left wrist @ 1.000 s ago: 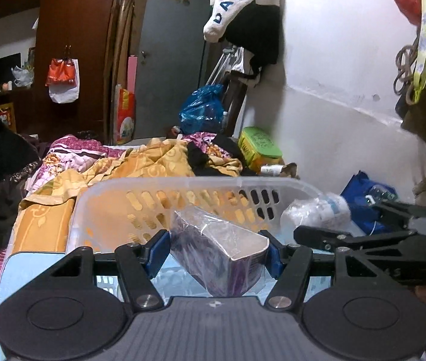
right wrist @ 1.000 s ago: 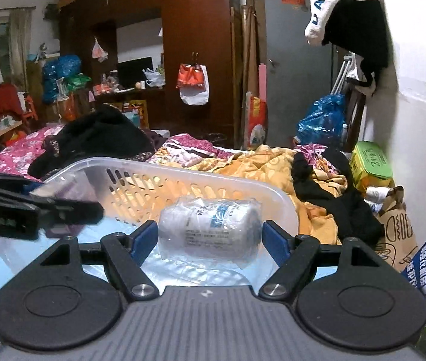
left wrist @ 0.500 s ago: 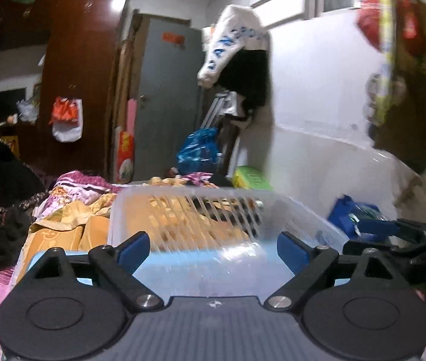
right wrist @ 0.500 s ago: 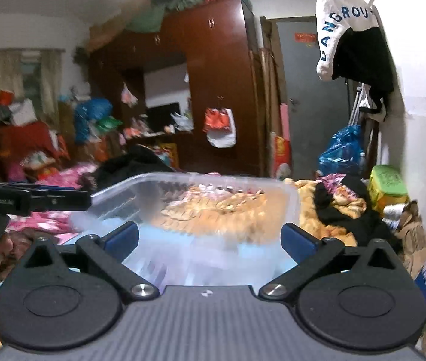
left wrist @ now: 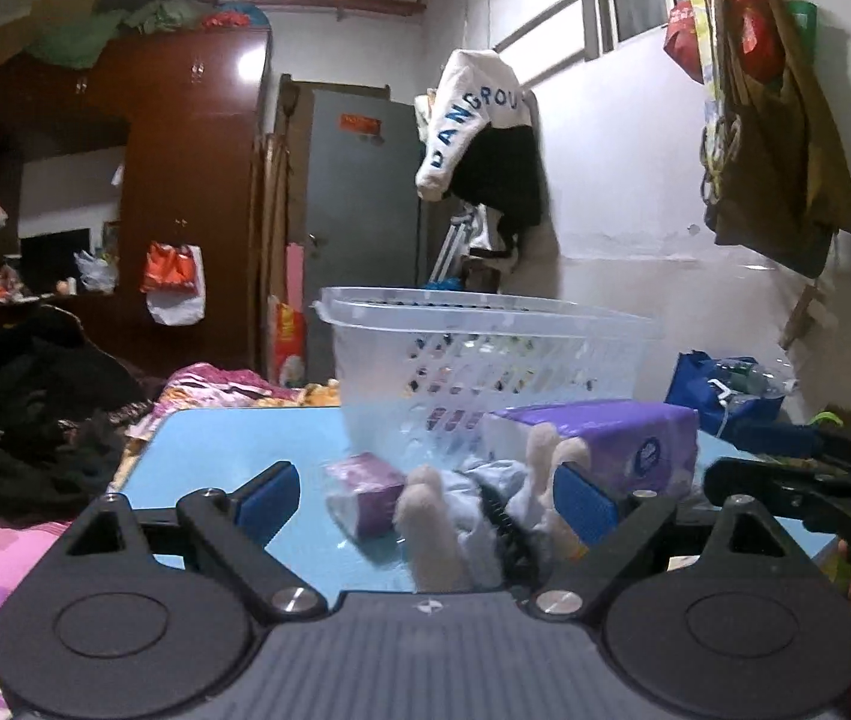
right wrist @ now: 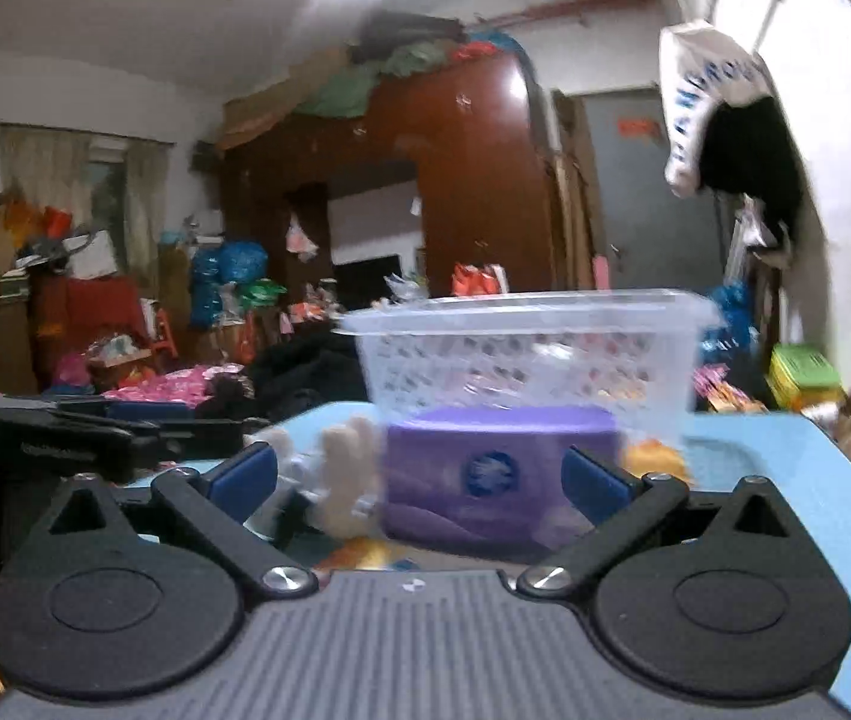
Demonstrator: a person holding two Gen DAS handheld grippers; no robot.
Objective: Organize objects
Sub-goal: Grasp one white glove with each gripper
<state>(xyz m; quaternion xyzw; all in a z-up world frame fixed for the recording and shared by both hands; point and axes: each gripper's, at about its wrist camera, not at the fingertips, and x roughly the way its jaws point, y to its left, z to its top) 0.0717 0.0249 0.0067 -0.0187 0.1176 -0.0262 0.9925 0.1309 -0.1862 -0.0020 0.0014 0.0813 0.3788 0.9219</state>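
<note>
The purple plastic-wrapped tissue pack [right wrist: 500,474] lies flat on the light blue desk [left wrist: 233,450], its long axis crosswise between the right gripper's [right wrist: 419,474] widely spread, empty fingers. Behind it stands the clear perforated plastic basket [right wrist: 530,354]. A pale plush toy [left wrist: 473,516] lies between the left gripper's [left wrist: 425,501] wide, empty fingers, beside a small purple packet [left wrist: 365,489].

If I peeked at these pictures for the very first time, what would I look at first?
Probably the see-through basket standing on the blue table, right in the middle. Just in front of it lies a big purple tissue pack, with a fluffy white toy beside it. Both the left gripper and the right gripper are open and holding nothing.
</note>
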